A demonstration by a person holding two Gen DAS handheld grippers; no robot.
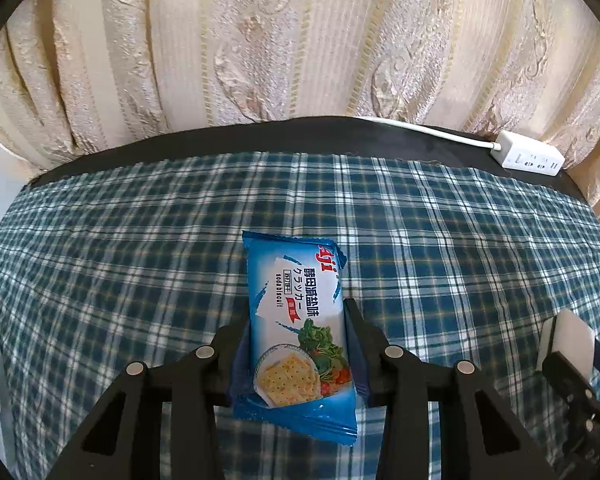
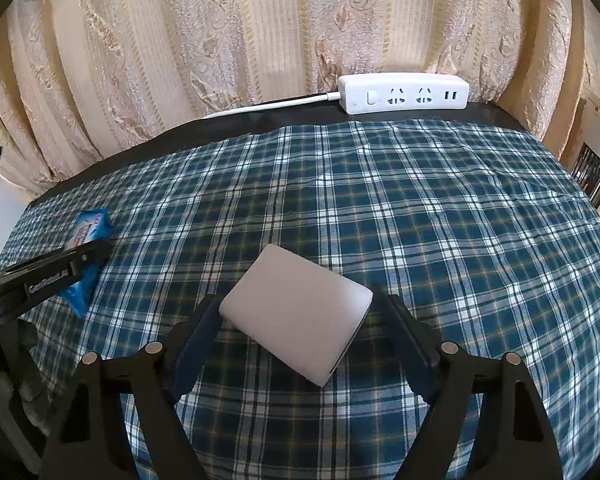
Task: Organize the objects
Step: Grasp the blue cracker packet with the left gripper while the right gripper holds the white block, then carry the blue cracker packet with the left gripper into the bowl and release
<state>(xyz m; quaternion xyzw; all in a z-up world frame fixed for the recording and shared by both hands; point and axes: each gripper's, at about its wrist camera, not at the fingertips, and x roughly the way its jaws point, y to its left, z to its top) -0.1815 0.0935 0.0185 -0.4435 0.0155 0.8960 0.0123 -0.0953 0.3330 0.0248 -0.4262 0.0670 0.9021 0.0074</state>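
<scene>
Squeezing the blue cracker packet (image 1: 300, 336) between my left gripper (image 1: 298, 344) pads right now, both long sides pinched, its near end poking out toward me and its far end pointing at the curtain (image 1: 260, 40). It is sitting on the plaid cloth (image 1: 140, 240), well in front of the white power strip (image 1: 532, 158), which I am using as my marker at the back edge.

My right gripper (image 2: 300, 332) is straddling the white box (image 2: 296, 312), which is lying askew on the same cloth, well short of the power strip and a little left of it. The left pad is at the box's corner, the right pad is standing clear, so those fingers are spread and not gripping yet.

To do this well, I am judging that the packet wants a light pinch only, since crackers inside will likely crush, and a straight lift so the crinkly wrapper is not slipping. For the box, I am thinking a small twist of the wrist to square the pads with its flat sides before closing, otherwise it may pivot out.

Reading the wrapper: red "aji" lettering, "soda biscuit" in small print, Chinese and Japanese characters beside it, plus a picture of crackers and greens. In the right view my left gripper's arm is showing white "GenRobot.AI" lettering.
</scene>
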